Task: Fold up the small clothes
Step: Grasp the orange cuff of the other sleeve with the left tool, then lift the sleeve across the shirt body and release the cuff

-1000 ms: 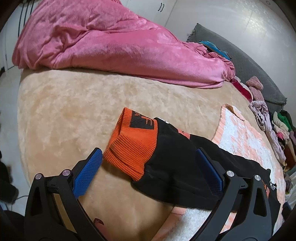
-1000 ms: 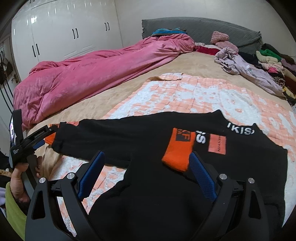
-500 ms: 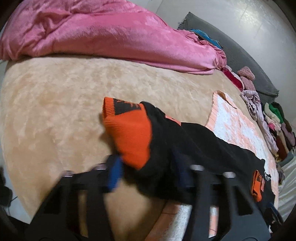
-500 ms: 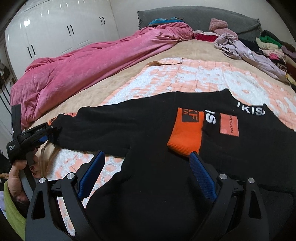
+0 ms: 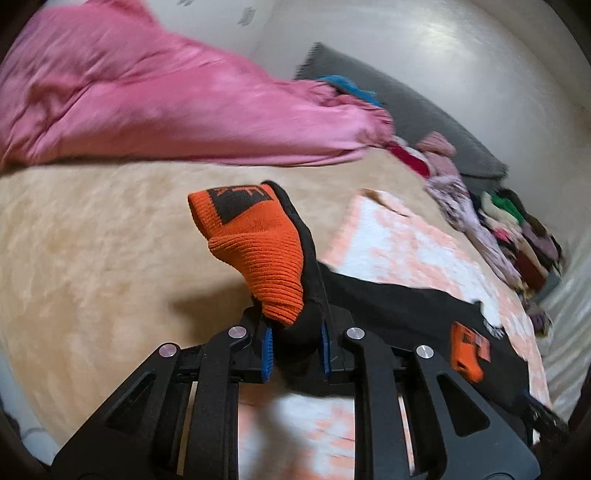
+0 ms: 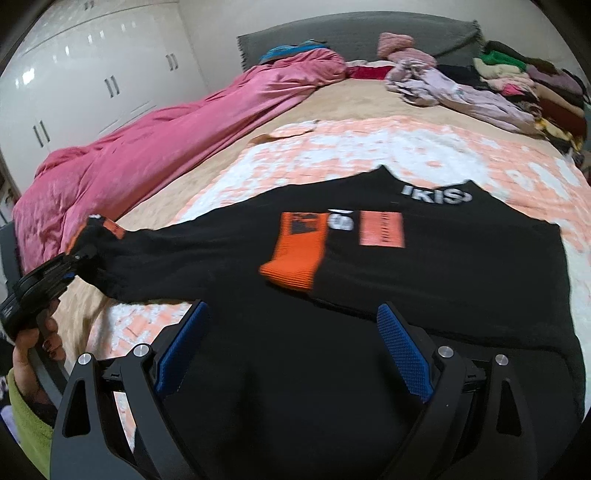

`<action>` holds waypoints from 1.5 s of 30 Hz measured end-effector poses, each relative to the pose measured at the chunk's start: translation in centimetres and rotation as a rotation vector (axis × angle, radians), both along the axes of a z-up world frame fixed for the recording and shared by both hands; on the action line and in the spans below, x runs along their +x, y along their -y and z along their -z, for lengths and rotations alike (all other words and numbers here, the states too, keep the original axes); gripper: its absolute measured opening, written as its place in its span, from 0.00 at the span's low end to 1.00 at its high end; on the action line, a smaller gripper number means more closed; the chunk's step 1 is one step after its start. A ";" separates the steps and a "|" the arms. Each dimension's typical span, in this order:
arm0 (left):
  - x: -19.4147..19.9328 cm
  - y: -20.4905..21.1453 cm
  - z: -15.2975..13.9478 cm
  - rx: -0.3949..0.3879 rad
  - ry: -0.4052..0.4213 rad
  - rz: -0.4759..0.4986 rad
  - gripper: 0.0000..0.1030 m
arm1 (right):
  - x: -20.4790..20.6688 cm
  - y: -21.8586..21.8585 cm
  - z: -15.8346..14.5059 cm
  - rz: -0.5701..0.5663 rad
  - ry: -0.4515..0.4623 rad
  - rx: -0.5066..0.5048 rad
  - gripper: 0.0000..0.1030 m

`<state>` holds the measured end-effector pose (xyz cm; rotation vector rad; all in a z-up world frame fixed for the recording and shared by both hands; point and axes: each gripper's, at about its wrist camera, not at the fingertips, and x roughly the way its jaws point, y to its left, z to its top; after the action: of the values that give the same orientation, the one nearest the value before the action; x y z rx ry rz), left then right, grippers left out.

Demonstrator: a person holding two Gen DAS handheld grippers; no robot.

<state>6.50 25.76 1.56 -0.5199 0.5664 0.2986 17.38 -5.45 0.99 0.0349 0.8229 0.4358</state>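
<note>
A black sweater with orange cuffs lies flat on a peach-and-white blanket on the bed. One sleeve is folded across the chest, its orange cuff lying on the body. My left gripper is shut on the other sleeve just behind its orange cuff and holds it lifted off the bed. It also shows in the right wrist view at the left. My right gripper is open and empty, hovering over the sweater's lower body.
A pink duvet is bunched along the left side of the bed. A pile of mixed clothes sits at the far right near the grey headboard. White wardrobes stand to the left. The tan bed cover lies under the blanket.
My left gripper has closed on the sleeve behind its orange cuff and lifted it off the bed. My right gripper has stayed open, shifting slightly over the sweater.
</note>
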 end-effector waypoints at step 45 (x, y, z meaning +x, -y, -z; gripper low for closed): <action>7.6 27.6 -0.4 0.154 -0.074 0.598 0.07 | -2.5 20.2 0.5 0.371 -0.012 0.108 0.89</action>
<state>14.06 -1.80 1.98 -0.1745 0.7362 -0.2082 14.93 -25.65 0.53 0.2866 0.7837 0.1290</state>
